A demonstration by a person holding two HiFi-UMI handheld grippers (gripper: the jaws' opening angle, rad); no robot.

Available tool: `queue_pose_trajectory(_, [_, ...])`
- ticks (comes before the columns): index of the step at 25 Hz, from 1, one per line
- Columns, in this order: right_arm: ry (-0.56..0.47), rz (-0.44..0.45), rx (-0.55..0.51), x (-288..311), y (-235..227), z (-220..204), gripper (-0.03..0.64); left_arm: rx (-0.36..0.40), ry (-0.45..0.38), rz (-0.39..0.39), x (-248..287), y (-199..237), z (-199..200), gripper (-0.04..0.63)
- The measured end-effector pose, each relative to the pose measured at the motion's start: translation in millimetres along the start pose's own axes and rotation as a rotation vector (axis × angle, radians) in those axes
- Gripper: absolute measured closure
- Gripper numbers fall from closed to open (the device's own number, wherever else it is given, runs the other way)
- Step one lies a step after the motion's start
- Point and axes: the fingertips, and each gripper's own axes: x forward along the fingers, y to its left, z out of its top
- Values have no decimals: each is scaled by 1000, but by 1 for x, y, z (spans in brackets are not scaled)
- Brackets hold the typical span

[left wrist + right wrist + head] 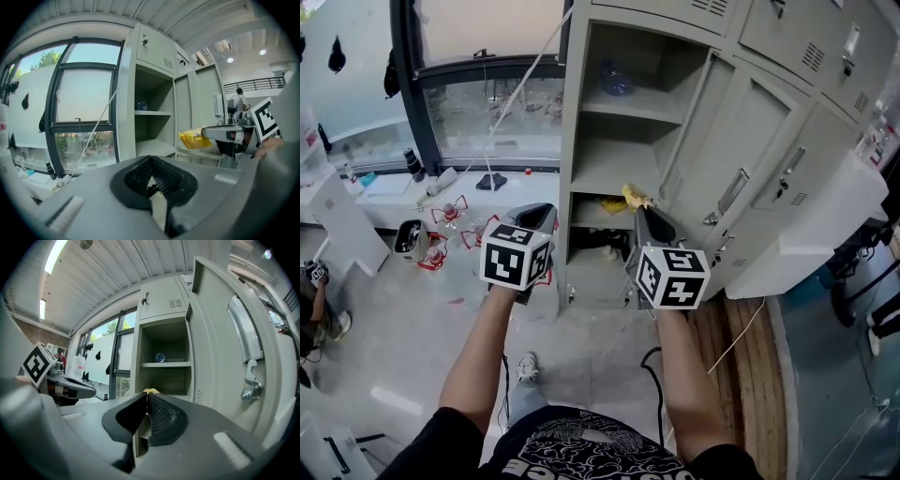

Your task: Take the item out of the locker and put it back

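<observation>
Your right gripper (145, 395), jaws clamped on a yellow packet (194, 139), before the open locker (577, 112); your left gripper (151, 159), jaws closed, empty.

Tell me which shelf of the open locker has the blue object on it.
The top shelf: the bluish object sits at its back, while the shelf below looks bare.
</observation>
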Motion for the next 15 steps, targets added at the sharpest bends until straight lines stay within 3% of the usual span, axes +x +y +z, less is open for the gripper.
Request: queue_pose_trajectory(15, [-28,15,-2,-7,0,10,588,17,-12,10,-6,-8,10,594])
